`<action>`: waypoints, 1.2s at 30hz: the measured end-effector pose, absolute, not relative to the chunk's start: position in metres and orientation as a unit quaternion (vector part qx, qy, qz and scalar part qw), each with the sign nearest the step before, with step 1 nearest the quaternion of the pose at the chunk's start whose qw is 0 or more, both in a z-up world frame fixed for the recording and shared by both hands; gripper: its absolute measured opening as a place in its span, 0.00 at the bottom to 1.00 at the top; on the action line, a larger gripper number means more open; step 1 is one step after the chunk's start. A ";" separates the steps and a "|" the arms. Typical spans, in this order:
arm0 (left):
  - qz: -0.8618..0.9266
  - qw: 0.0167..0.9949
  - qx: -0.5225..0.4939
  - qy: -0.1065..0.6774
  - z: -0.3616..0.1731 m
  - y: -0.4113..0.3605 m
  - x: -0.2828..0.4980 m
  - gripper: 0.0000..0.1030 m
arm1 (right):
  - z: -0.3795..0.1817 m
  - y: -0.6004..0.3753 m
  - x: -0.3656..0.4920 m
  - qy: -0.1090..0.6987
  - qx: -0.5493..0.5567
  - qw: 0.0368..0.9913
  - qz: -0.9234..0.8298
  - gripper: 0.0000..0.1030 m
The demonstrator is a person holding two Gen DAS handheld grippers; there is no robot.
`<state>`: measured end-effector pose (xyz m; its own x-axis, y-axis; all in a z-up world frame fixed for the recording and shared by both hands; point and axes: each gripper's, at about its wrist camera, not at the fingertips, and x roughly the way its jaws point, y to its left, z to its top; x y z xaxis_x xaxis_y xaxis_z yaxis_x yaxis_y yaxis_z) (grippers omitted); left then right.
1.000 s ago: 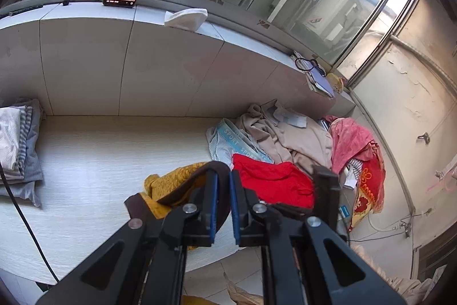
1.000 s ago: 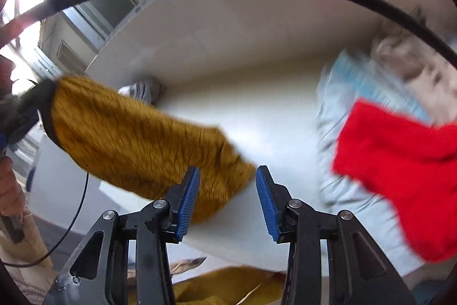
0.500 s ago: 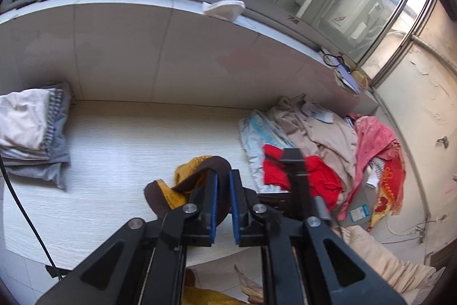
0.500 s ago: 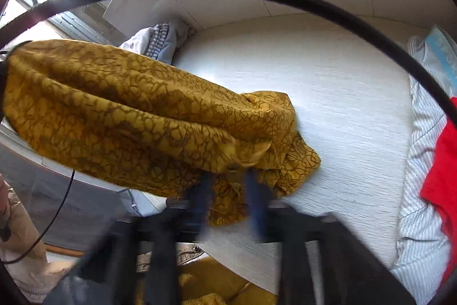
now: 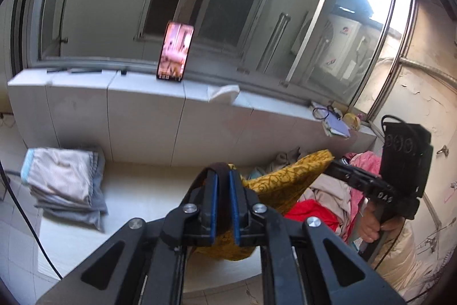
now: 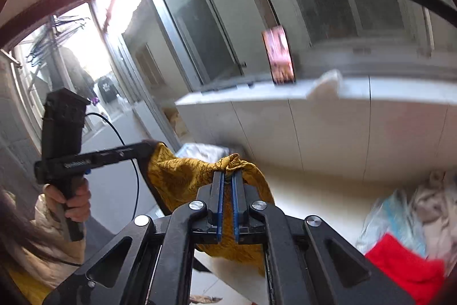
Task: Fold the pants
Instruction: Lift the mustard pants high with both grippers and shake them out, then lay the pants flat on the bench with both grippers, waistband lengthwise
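Mustard-yellow patterned pants [image 5: 282, 185] with a dark brown waistband hang in the air, stretched between both grippers above the white table [image 5: 137, 207]. My left gripper [image 5: 223, 176] is shut on the brown waistband. In the right wrist view my right gripper [image 6: 227, 176] is shut on a bunched yellow edge of the pants [image 6: 182, 176]. The rest of the cloth sags below the jaws. Each view shows the other gripper side-on: the right gripper [image 5: 331, 163] at the cloth's far corner, the left gripper [image 6: 145, 149] at the opposite end, held by a hand [image 6: 74, 202].
A folded stack of clothes [image 5: 65, 185] lies at the table's left end. A loose pile with a red garment [image 5: 311, 212] and beige and pink cloth fills the right end. A phone [image 5: 174, 51] leans on the window ledge behind. A black cable [image 5: 22, 219] hangs at left.
The right gripper shut on the yellow pants. Both grippers rose and lifted the pants off the table, so the cloth now hangs spread between them.
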<state>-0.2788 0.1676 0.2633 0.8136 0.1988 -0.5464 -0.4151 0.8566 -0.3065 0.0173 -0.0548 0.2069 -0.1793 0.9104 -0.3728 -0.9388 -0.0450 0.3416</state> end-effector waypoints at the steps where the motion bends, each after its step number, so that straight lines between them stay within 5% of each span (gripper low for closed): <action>1: 0.166 0.931 -0.206 0.253 0.270 0.166 -0.280 0.08 | 0.218 -0.063 0.014 0.246 -0.026 0.643 0.725 0.06; 13: 0.181 0.923 -0.215 0.263 0.273 0.204 -0.254 0.08 | 0.252 -0.061 0.011 0.227 -0.031 0.673 0.703 0.06; 25: 0.184 0.870 -0.239 0.389 0.071 0.294 -0.097 0.09 | 0.093 0.073 0.106 0.359 -0.112 0.769 0.517 0.06; 28: 0.188 0.868 -0.216 0.406 0.027 0.304 -0.069 0.23 | 0.037 0.108 0.123 0.380 -0.123 0.777 0.487 0.06; 30: 0.198 0.863 -0.200 0.420 0.011 0.311 -0.059 0.46 | 0.010 0.125 0.133 0.400 -0.135 0.777 0.467 0.17; 36: 0.215 0.854 -0.201 0.428 0.008 0.329 -0.073 0.55 | -0.006 0.121 0.138 0.404 -0.150 0.791 0.434 0.28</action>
